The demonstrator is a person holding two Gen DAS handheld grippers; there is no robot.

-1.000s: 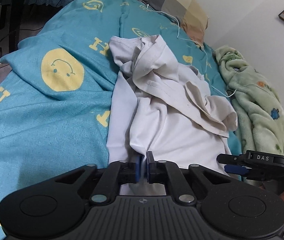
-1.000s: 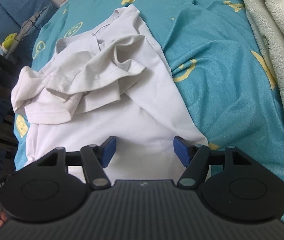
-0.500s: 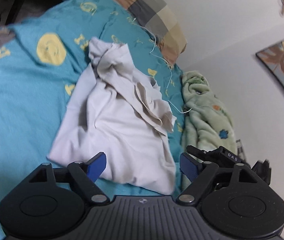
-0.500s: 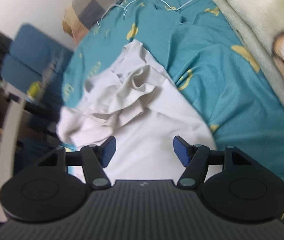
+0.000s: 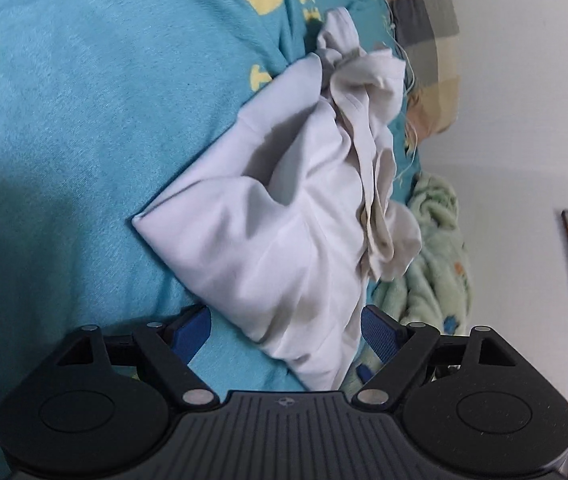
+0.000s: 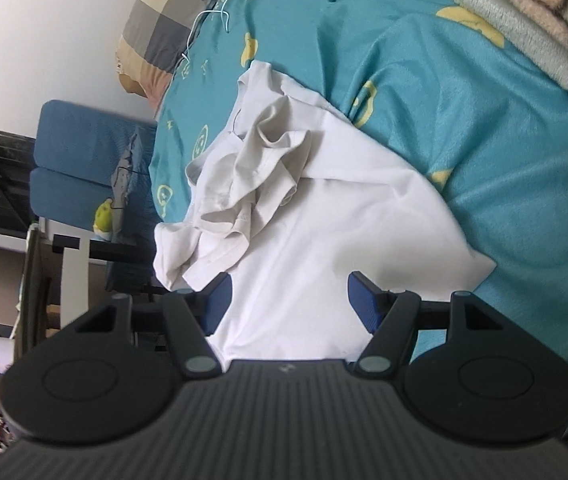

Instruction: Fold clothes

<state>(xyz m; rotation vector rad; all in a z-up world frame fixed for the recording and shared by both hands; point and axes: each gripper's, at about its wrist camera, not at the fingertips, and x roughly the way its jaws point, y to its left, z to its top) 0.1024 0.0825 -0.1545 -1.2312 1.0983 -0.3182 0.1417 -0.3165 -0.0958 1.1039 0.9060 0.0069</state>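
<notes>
The shirt point(image 5: 284, 240) is spread on the bed point(image 5: 83, 140), with its bunched sleeves piled on its far half. Beyond the shirt, at the head of the bed, a pillow point(image 5: 424, 40) is propped, and a thin cord point(image 6: 219, 16) is trailed between shirt and pillow. A fleece blanket point(image 5: 432, 272) is heaped along the wall side of the shirt. On the shirt's opposite side, off the bed, a chair point(image 6: 79, 168) is placed. The shirt's near hem is framed by each hand-held gripper, left point(image 5: 286, 330) and right point(image 6: 290, 304).
</notes>
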